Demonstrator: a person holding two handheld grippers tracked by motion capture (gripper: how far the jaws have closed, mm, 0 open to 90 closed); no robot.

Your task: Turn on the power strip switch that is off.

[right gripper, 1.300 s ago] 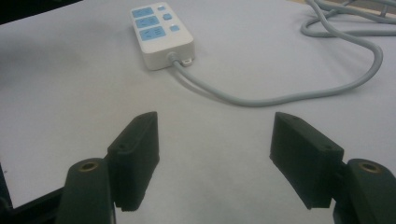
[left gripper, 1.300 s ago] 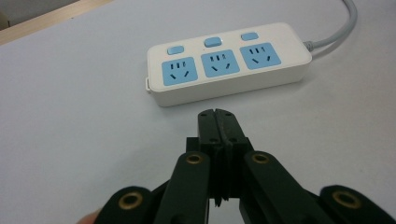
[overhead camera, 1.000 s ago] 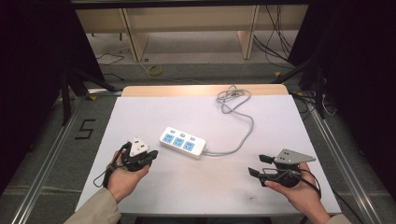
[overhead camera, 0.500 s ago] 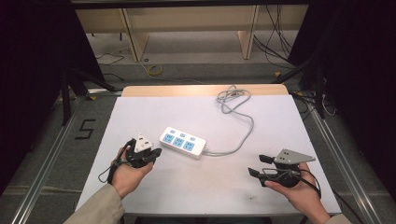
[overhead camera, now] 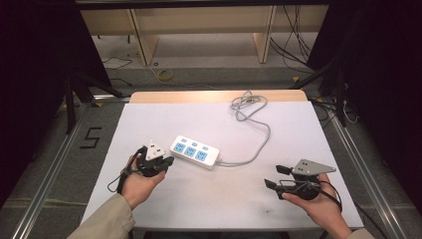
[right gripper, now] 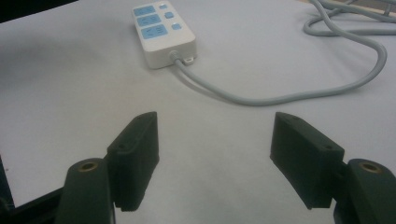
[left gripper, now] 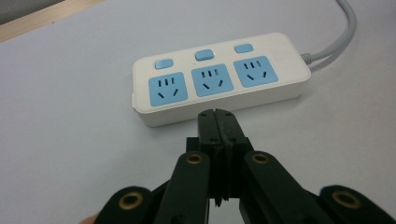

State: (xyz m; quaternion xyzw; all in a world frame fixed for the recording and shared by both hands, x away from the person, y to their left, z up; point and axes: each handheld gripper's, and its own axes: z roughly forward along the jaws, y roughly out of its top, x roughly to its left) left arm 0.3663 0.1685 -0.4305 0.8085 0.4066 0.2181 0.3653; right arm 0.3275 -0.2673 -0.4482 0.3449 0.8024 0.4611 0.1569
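A white power strip [overhead camera: 195, 152] with three blue sockets and three blue switches lies near the middle of the white table. In the left gripper view the power strip [left gripper: 215, 84] is just beyond my jaws. My left gripper [overhead camera: 166, 162] sits just left of the strip, its jaws pressed together with nothing between them; from its own camera the left gripper [left gripper: 218, 122] points at the strip's near side. My right gripper [overhead camera: 276, 177] rests at the front right, apart from the strip, jaws wide. The right gripper [right gripper: 215, 154] holds nothing.
The strip's grey cable [overhead camera: 259, 144] runs right, then curls back to a coil [overhead camera: 247, 104] at the table's far edge. The white table surface [overhead camera: 209, 199] ends at metal rails on both sides. Shelving and loose cables stand on the floor behind.
My left gripper has crept slightly toward the power strip. The right gripper and the strip have stayed put.
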